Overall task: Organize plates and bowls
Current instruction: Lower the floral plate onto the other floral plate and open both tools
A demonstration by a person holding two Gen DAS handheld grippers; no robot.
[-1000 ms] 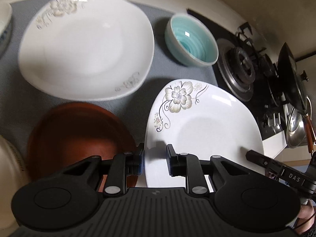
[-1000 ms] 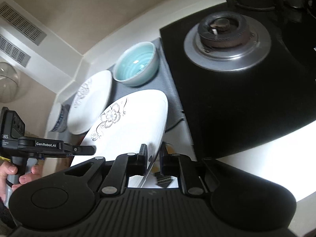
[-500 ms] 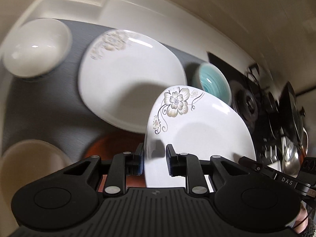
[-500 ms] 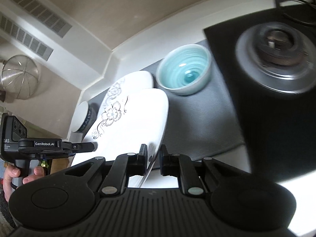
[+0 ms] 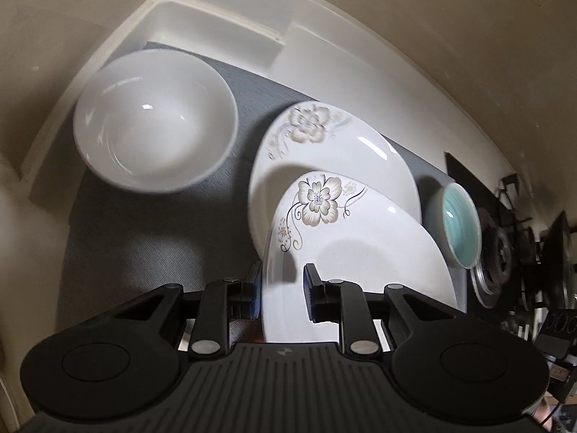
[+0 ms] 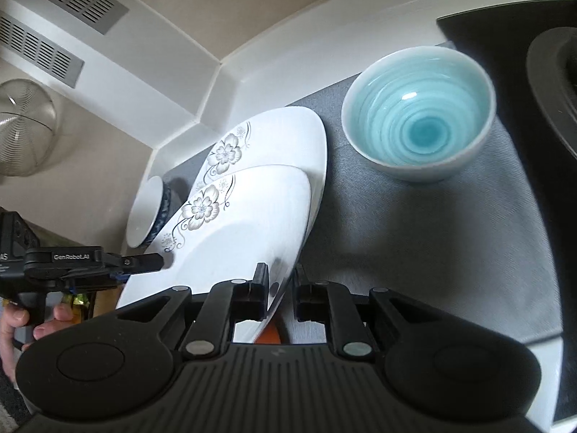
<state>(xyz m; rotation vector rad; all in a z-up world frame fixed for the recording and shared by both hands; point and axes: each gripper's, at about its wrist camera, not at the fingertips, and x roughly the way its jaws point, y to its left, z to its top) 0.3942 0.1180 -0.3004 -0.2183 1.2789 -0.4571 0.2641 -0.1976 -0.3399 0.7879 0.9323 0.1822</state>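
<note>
A white flower-patterned plate (image 5: 364,252) is held in the air between both grippers. My left gripper (image 5: 281,288) is shut on its near left rim. My right gripper (image 6: 281,288) is shut on its opposite rim (image 6: 252,238). The held plate hangs over a second, matching flower plate (image 5: 335,144) that lies on the grey mat (image 5: 151,231); this plate also shows in the right wrist view (image 6: 288,137). A white bowl (image 5: 155,126) stands at the mat's far left. A turquoise bowl (image 6: 418,112) stands to the right of the plates.
A gas stove (image 5: 505,252) with a burner borders the mat on the right. White counter walls (image 5: 216,11) close the corner behind. A brown plate's edge (image 6: 270,335) peeks under the held plate. A blue-rimmed bowl (image 6: 148,213) sits beyond the plates.
Both grippers carried the flower plate up and toward the back, from beside the brown plate to over the second flower plate. The white bowl came into view.
</note>
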